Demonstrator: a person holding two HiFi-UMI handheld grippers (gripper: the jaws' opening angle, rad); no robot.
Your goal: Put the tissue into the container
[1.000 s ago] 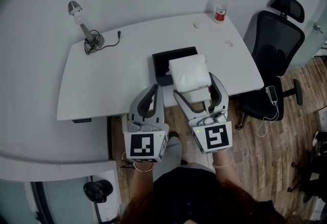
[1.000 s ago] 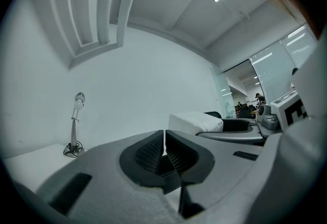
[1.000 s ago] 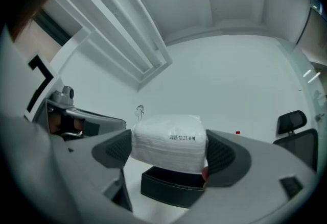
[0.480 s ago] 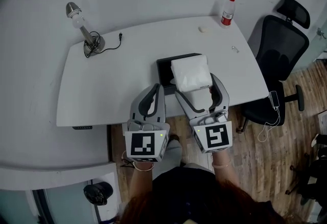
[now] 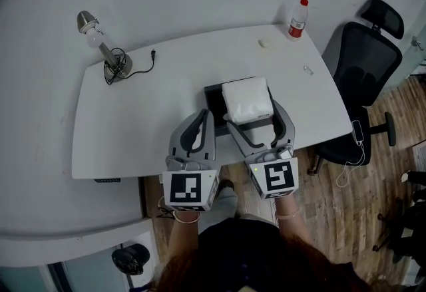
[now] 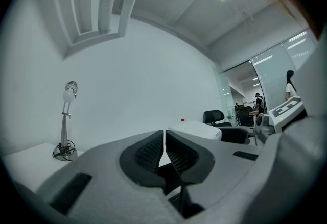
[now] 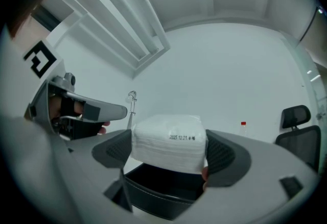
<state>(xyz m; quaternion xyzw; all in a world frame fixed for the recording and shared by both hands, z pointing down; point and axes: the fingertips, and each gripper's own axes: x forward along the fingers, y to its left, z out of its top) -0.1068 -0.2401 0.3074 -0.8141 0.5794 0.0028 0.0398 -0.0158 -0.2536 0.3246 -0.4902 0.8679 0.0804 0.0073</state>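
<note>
While the right gripper (image 5: 253, 116) clamps the tissue (image 5: 246, 99) over the container (image 5: 213, 98), the left gripper (image 5: 203, 119) is closed, empty.
White desk (image 5: 153, 124), lamp (image 5: 100, 44), wooden floor (image 5: 346, 217).

White surface (image 5: 133, 124): desk lamp (image 5: 105, 51) far left, cable coiled at its base. Bottle w/ red cap (image 5: 298, 18) at far right edge, small white lump (image 5: 265, 43) near it. Black office chair (image 5: 363, 71) right of surface, on wood floor (image 5: 359, 211).
</note>
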